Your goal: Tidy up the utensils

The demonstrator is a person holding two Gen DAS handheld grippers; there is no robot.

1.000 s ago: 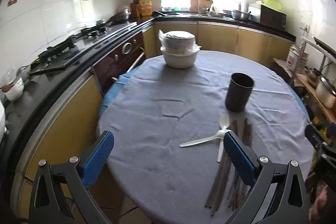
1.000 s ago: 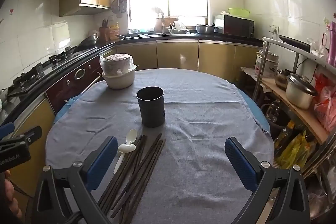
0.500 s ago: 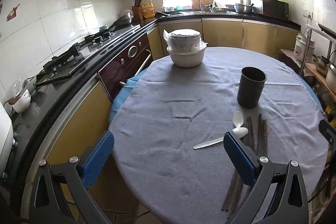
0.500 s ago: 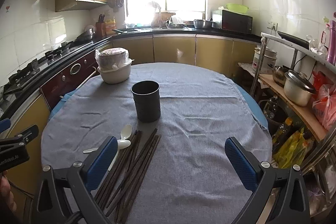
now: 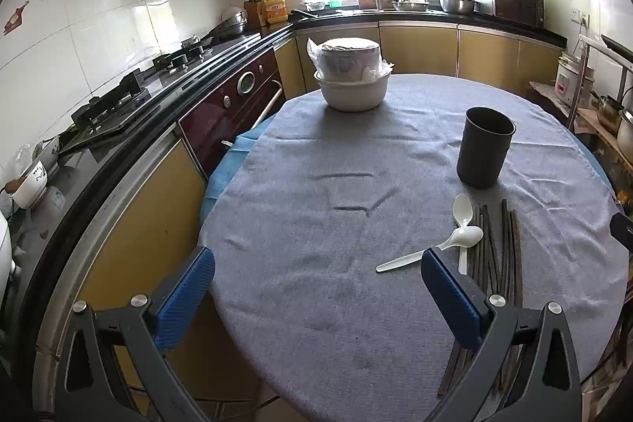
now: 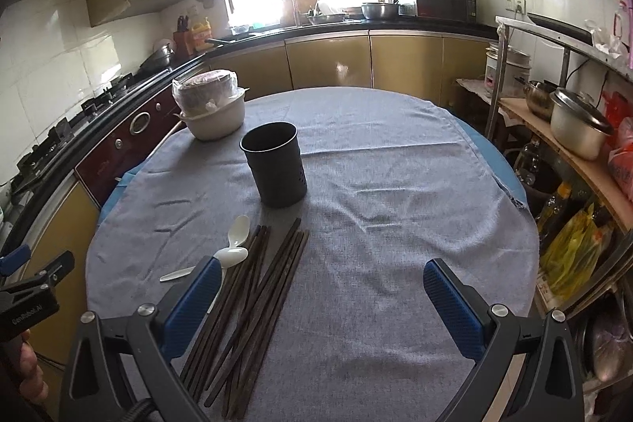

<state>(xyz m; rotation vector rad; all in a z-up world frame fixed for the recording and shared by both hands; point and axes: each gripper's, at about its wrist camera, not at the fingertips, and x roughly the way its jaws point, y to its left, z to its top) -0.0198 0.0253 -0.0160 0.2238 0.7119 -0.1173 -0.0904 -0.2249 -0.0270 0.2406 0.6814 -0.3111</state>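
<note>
Both claws, left claw (image 5: 316,287) and right claw (image 6: 322,287), hang released above the tabletop (image 6: 395,184), nothing gathered yet. Next likely means pinching chopsticks (image 6: 261,283) or a spoon (image 6: 237,230) and dropping them into the dark holder (image 6: 275,165).

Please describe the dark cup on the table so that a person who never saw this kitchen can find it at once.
Start from the round table under the grey cloth. Near its middle, the dark cup stands upright and open-topped, just behind the chopsticks and two white spoons. It is the only dark, tall container; the white bowls sit farther back.

White spoons (image 6: 234,247) beside dark chopsticks (image 6: 253,299), before upright holder (image 6: 275,164)
</note>
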